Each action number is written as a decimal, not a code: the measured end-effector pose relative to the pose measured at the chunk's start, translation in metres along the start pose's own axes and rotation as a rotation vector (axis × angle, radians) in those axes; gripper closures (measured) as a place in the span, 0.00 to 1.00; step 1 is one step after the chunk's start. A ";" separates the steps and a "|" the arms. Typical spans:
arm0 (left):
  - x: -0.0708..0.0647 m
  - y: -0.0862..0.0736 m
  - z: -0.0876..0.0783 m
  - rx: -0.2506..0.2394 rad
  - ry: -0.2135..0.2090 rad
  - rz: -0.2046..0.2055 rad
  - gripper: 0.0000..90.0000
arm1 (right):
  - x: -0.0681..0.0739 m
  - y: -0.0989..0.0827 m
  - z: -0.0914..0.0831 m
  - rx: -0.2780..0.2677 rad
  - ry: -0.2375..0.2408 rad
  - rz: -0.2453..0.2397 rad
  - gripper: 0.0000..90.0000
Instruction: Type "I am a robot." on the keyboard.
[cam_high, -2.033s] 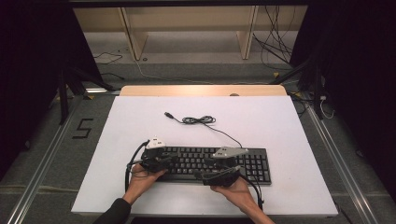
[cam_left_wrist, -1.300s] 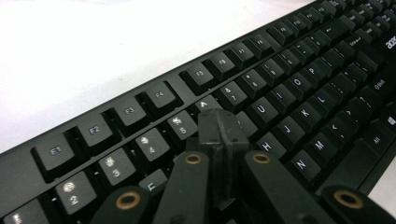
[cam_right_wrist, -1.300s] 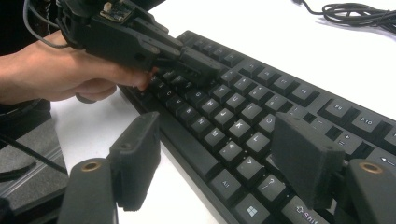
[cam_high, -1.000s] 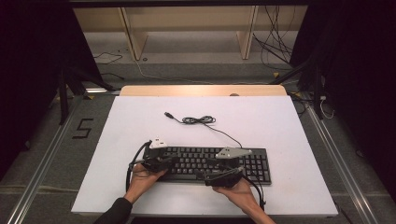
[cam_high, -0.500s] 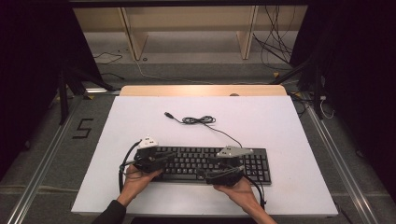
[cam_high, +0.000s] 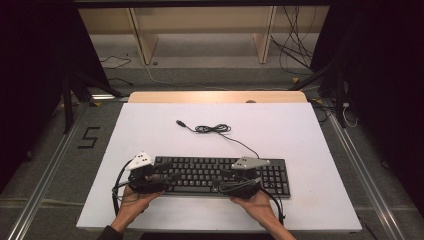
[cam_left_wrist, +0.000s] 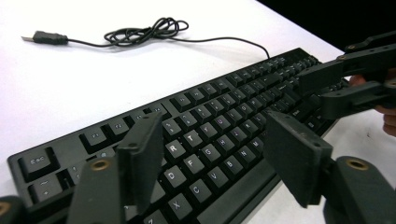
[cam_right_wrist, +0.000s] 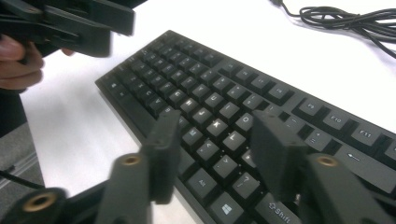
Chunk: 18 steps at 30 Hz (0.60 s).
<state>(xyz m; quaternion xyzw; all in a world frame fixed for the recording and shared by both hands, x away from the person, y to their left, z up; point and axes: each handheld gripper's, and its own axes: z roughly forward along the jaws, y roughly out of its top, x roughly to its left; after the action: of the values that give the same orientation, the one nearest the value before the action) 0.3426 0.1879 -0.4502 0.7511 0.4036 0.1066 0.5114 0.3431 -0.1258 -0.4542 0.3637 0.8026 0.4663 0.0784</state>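
Note:
A black keyboard (cam_high: 220, 175) lies flat near the front of the white table, its keys facing up. Its cable (cam_high: 212, 129) lies coiled behind it and ends in a loose USB plug (cam_high: 180, 122). My left gripper (cam_high: 167, 177) hovers over the keyboard's left end. Its jaws have just been opening and stand open above the letter keys (cam_left_wrist: 212, 140) with nothing gripped. My right gripper (cam_high: 227, 181) hangs over the right half. Its jaws have just been closing but still stand apart above the keys (cam_right_wrist: 215, 126), with nothing pinched between them.
The white table top (cam_high: 150, 130) reaches well behind and beside the keyboard. A wooden strip (cam_high: 215, 96) edges its far side. Metal rails (cam_high: 45, 175) run along both sides on the floor, and wooden shelf legs (cam_high: 140, 37) stand beyond.
My left gripper has slid a little to the left along the keyboard and its jaws have spread apart. The right hand stays in place with its jaws narrower.

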 end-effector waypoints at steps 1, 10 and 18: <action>-0.001 -0.001 -0.002 -0.007 0.001 0.006 0.40 | 0.000 0.000 0.000 0.001 -0.002 -0.003 0.65; -0.002 -0.008 -0.015 -0.040 0.019 0.016 0.34 | 0.000 -0.002 0.006 0.035 -0.016 -0.018 0.85; -0.002 -0.014 -0.022 -0.048 0.035 0.013 0.33 | -0.001 -0.003 0.013 0.072 -0.032 -0.025 0.98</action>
<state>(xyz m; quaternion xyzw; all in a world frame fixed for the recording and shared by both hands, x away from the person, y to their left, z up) 0.3220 0.2040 -0.4513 0.7394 0.4048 0.1327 0.5214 0.3483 -0.1184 -0.4642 0.3635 0.8220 0.4302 0.0838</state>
